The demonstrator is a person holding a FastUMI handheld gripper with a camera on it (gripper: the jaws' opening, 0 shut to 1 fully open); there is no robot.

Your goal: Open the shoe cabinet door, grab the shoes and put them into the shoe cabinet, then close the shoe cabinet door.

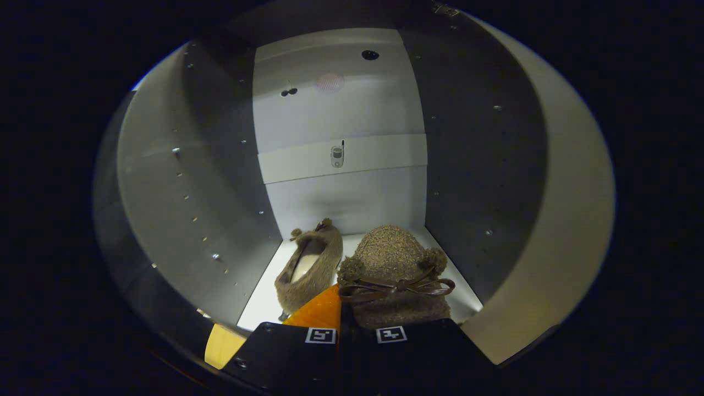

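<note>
- Two fingers of the gripper point(340, 316) are sitting drawn close together at the mouth of the shoe cabinet point(181, 181), only a thin dark slit showing between them; whether they are pinching the back edge of the nearer shoe is hidden from where I am standing, so I cannot tell if anything is clamped.
- Touching the fingers and just ahead of them, a fuzzy brown shoe point(399, 275) is resting on the pale cabinet floor point(261, 302), its toe pointing toward the back wall.
- Across that shoe's top, a brown ribbon bow point(396, 287) is lying flat, with a small pompom point(352, 269) sitting at each end of it.
- Just beside it on the left, the second shoe point(308, 269) of the pair is leaning tilted on its side, its light lining facing outward and its toe nearly reaching the back wall.
- Both shoes are lying inside the cabinet, close together on the same floor.
- Beyond them, the white back panel point(341, 104) is rising with a horizontal strip point(385, 157) crossing its middle and a small metal fitting point(337, 155) fixed on that strip.
- Grey side walls point(478, 165) dotted with rows of shelf-pin holes are flanking the compartment on either side.
- Near the fingers on the left, a slice of yellowish wood point(224, 345) is showing at the cabinet's front edge.
</note>
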